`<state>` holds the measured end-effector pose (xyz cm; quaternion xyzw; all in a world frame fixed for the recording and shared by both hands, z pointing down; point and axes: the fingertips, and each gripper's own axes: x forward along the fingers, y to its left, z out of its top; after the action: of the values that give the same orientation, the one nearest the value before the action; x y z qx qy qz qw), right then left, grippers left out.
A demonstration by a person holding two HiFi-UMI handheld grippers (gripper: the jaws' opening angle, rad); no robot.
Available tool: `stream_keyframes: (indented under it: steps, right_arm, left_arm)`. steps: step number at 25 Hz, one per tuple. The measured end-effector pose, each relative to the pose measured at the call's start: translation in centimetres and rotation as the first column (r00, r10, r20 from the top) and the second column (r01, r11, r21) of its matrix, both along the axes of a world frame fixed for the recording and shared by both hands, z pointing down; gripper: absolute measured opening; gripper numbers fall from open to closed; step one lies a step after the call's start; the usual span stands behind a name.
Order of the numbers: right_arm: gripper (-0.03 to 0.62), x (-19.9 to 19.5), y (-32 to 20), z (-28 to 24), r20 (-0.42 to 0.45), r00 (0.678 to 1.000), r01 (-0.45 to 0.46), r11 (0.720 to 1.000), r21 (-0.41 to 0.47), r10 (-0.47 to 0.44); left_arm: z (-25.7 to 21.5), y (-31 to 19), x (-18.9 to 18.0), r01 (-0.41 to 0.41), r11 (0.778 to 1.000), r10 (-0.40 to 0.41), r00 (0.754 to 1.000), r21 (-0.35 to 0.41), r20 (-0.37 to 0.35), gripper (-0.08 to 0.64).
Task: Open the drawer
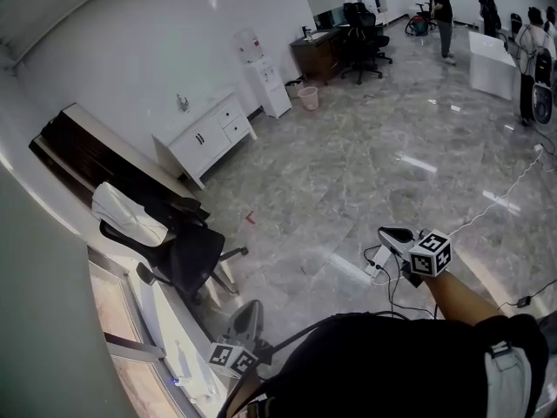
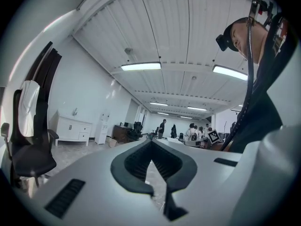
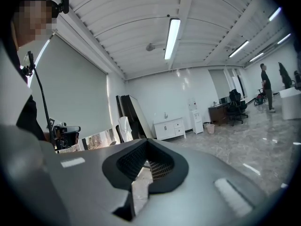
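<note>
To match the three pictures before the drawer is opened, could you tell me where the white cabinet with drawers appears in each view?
Head view: the white cabinet stands upper left of centre, against the wall.
Left gripper view: the cabinet is at the left, at mid-height.
Right gripper view: the cabinet is just right of centre, against the far wall.
Shared landmark: the water dispenser to the cabinet's right.

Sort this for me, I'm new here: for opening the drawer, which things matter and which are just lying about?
For the job:
- cabinet, white, with drawers, far off by the wall
- left gripper, shut, empty
- right gripper, shut, empty

Lying about:
- chair
- water dispenser
- bin
- desk
- cables
</note>
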<state>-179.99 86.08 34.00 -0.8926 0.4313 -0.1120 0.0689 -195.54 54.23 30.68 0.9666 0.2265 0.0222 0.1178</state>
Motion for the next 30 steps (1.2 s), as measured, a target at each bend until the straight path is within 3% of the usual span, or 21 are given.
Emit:
stream_keyframes:
  steps: [6, 14, 30]
  right_arm:
    - [-0.006, 1.0, 2.0, 0.8, 0.018, 1.0, -0.017, 1.0, 0.005, 0.017]
    - [-0.006, 3.2, 0.1, 1.2, 0.005, 0.999, -0.032, 0.999, -0.02, 0.033]
    - [-0.006, 7.1, -14.0, -3.3, -0.078, 0.983, -0.169, 0.983, -0.076, 0.163]
  left_arm:
    - [-0.2, 2.0, 1.2, -0.015, 1.0, 0.015, 1.0, 0.01, 0.018, 0.0]
    - [1.1, -0.1, 4.6, -0.036, 0.999, 0.037, 0.999, -0.023, 0.014, 0.0]
    - [-0.4, -16.3, 12.4, -0.164, 0.983, 0.16, 0.986, -0.08, -0.048, 0.0]
